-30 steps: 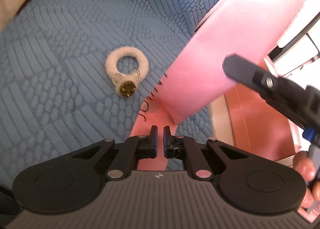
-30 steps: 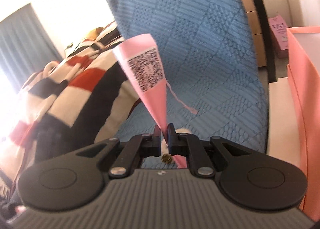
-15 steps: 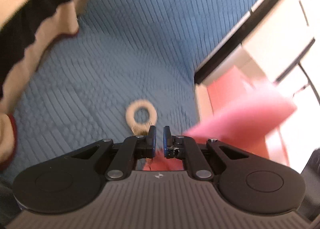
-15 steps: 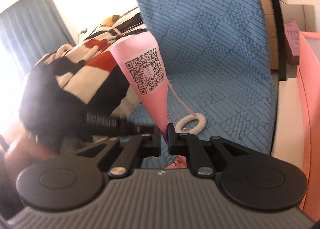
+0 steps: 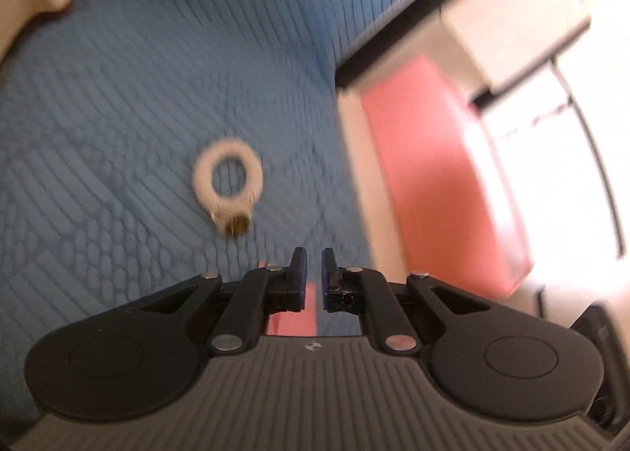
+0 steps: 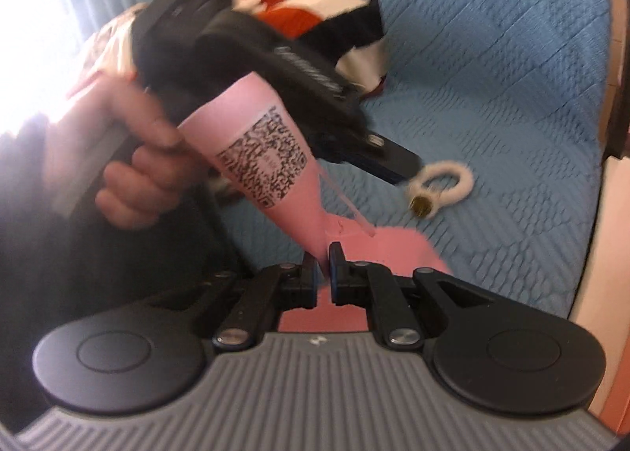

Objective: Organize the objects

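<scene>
Both cameras sit on the grippers, looking down close at the blue cover (image 5: pixel 157 77); both see the white ring (image 5: pixel 228 185).

Pink bag swings clear of the left view; left tongs come in beside it

A second ago the pink bag (image 6: pixel 275 159) stretched across the left wrist view just right of the fuzzy white ring (image 5: pixel 228 185); now only a pink scrap shows there behind the left tongs (image 5: pixel 314 268). In the right wrist view the ring (image 6: pixel 441 185), then hidden behind the bag, lies exposed right of it, and the left tongs (image 6: pixel 393 165) and the hand (image 6: pixel 138 151) holding them have come in beside the bag.
</scene>
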